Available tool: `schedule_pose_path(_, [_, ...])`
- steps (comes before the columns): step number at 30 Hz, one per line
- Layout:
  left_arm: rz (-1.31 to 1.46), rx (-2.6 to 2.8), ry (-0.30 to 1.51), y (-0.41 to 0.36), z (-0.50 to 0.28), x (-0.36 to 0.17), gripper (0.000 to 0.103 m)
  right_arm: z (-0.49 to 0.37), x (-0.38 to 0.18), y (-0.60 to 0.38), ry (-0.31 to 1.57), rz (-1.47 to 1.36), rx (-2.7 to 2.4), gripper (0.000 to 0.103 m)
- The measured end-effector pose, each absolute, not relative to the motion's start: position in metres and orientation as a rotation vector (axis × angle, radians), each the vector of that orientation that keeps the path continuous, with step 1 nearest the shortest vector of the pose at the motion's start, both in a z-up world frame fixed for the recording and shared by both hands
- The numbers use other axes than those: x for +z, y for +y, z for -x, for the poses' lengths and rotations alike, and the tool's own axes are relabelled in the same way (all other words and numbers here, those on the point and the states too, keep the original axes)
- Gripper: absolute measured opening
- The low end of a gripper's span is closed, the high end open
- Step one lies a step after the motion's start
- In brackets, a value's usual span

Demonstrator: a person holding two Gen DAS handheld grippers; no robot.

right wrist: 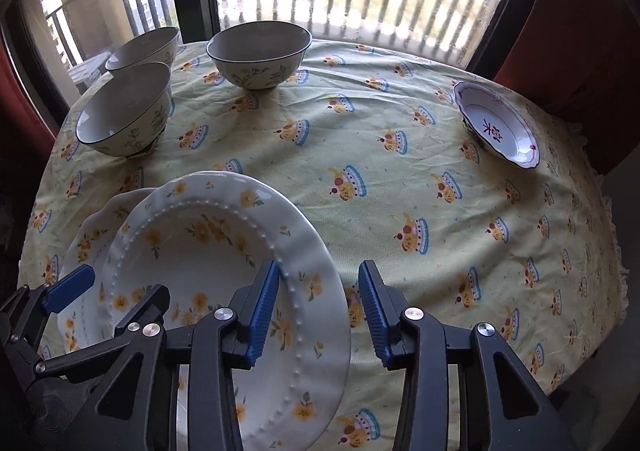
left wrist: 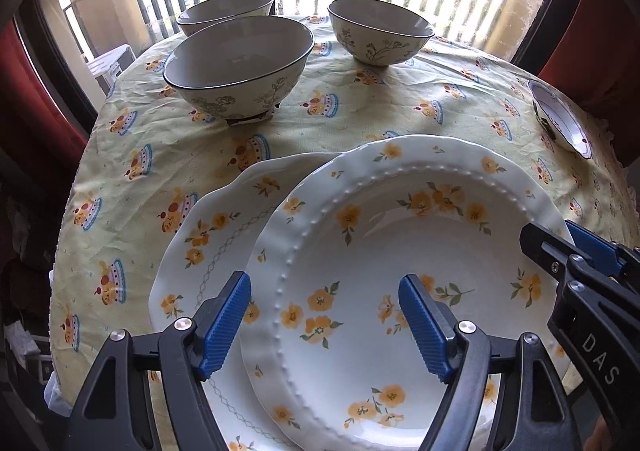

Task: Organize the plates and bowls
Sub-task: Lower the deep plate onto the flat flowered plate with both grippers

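We have both grippers hanging over the stacked plates at the near edge of the desk. The left gripper is spread wide, its fingers released and empty, with the beaded-rim plate directly beneath and between them; that plate rests on the larger scalloped plate, which peeks out to the left of the left finger. The right gripper stands partly spread and grasps nothing: its left finger lies over the beaded plate's right rim, its right finger over bare cloth.

The three floral bowls sit well ahead of the left fingers, up and leftward. The small shallow dish lies far ahead and to the right of the right fingers. We judge the right hand nearer that dish, the left nearer the bowls.
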State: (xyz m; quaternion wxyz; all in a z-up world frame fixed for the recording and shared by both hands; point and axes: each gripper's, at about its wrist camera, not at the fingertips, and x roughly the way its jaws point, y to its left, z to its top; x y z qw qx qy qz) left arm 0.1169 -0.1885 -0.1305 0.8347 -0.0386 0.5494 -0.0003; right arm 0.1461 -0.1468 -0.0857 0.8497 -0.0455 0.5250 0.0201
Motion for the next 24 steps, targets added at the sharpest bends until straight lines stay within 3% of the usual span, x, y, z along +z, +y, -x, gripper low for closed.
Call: schedule_pose_path(24, [0.006, 0.081, 1.159, -0.197, -0.108, -0.132, 0.079, -0.155, -0.114, -0.126, 1.200, 0.073, 0.109, 0.037])
